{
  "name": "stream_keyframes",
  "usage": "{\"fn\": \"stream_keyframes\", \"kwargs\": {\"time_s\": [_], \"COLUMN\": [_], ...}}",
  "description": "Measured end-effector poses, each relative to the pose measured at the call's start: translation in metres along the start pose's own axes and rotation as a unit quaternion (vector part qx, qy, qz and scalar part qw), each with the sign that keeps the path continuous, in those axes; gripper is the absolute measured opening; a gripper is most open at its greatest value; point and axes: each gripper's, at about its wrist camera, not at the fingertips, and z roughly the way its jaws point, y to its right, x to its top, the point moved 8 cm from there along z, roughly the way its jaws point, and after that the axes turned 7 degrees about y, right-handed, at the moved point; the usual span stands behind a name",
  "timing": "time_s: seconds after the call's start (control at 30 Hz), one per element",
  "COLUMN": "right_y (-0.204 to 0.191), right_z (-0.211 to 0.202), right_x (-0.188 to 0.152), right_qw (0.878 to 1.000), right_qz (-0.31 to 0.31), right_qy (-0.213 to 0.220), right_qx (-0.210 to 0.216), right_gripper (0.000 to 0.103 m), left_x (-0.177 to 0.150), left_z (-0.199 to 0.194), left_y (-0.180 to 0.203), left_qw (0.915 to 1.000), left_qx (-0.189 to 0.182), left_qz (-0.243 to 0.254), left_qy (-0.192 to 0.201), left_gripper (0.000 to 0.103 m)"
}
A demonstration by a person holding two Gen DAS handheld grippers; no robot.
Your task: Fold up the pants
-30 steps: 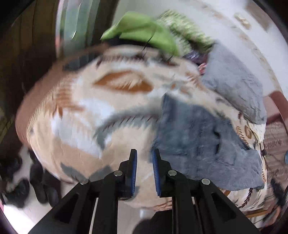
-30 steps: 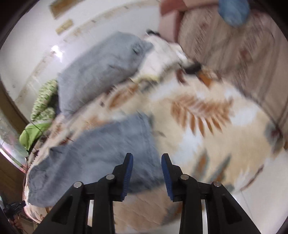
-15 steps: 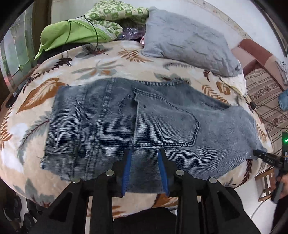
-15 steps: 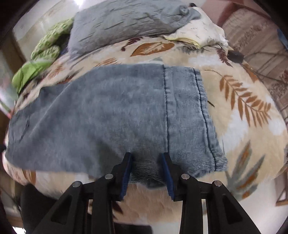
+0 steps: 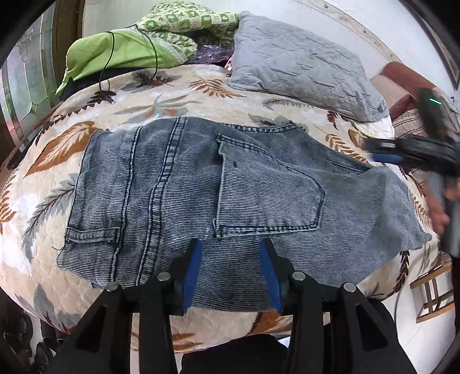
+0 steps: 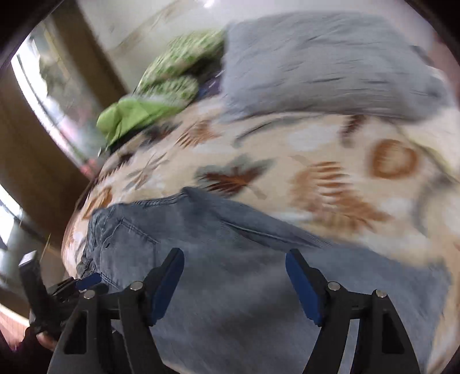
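One pair of blue denim pants (image 5: 201, 201) lies folded flat on a bed (image 5: 172, 100) covered with a cream blanket printed with brown and grey leaves. There are two grippers, one grey pillow (image 5: 302, 74), one bright green cloth (image 5: 120, 54) and one green-and-white patterned blanket (image 5: 187, 26), the last three all at the far side of the bed.

In the left wrist view the pants run crosswise, long axis left to right: the hemmed edge is on the left, one back pocket faces up at the middle, and a loose corner reaches off to the right.

The left gripper (image 5: 230, 273) hovers over the near edge of the pants, just below the pocket, its blue pads spread apart and holding nothing. The right gripper (image 6: 234, 283) is over the pants' right portion, fingers wide apart with denim beneath them; its view is motion-blurred, so I cannot tell whether it touches the cloth. It also shows at the right edge of the left view, beside the far right end of the pants.
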Motion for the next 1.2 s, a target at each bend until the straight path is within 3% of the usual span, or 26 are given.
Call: {"fn": "stream_keyframes", "kwargs": {"time_s": [0.13,0.3,0.33,0.4,0.43,0.57,0.63,0.8,1.0,1.03,1.1,1.2], "right_y": [-0.008,-0.007,-0.008,-0.014,-0.016,-0.037,-0.038,-0.031,-0.010,-0.006,-0.004,0.017], "right_z": [0.060,0.105,0.106,0.108,0.108,0.107,0.109,0.123,0.128,0.123,0.102,0.048], "right_x": [0.003,-0.005,-0.005,-0.005,-0.006,-0.009,-0.002,0.014,0.029,0.032,0.036,0.036], "right_qw": [0.998,0.988,0.987,0.982,0.979,0.961,0.956,0.955,0.972,0.977,0.991,0.996], "right_qz": [-0.027,-0.078,-0.094,-0.123,-0.135,-0.221,-0.234,-0.219,-0.146,-0.125,-0.055,0.030], "right_qy": [-0.063,-0.131,-0.132,-0.141,-0.147,-0.144,-0.128,-0.110,-0.057,-0.041,-0.015,0.039], "right_qx": [-0.005,-0.018,-0.022,-0.032,-0.037,-0.088,-0.124,-0.167,-0.177,-0.171,-0.121,-0.080], "right_gripper": [0.063,0.057,0.055,0.036,0.013,0.007,0.007,0.006,0.006,0.006,0.008,0.008], "left_x": [-0.001,-0.002,-0.001,-0.002,-0.002,-0.002,-0.001,-0.001,-0.003,-0.005,-0.006,-0.006], "left_z": [-0.003,0.001,0.003,0.004,0.005,0.006,0.007,0.005,0.010,0.010,0.009,0.008], "left_y": [0.008,0.015,0.016,0.016,0.016,0.012,0.010,0.002,-0.002,-0.003,-0.004,-0.007], "left_qw": [0.9998,0.9995,0.9994,0.9994,0.9994,0.9995,0.9997,0.9999,0.9998,0.9997,0.9995,0.9991], "left_qx": [-0.013,-0.022,-0.023,-0.022,-0.022,-0.019,-0.015,-0.003,0.019,0.021,0.027,0.036], "left_qz": [0.012,0.022,0.025,0.027,0.027,0.024,0.021,0.012,0.010,0.010,0.016,0.020], "left_qy": [0.004,0.001,0.000,0.001,-0.001,0.000,0.000,0.001,0.003,0.003,0.007,0.005], "left_gripper": [0.043,0.043,0.043,0.043,0.043,0.043,0.043,0.043,0.043,0.043,0.044,0.046]}}
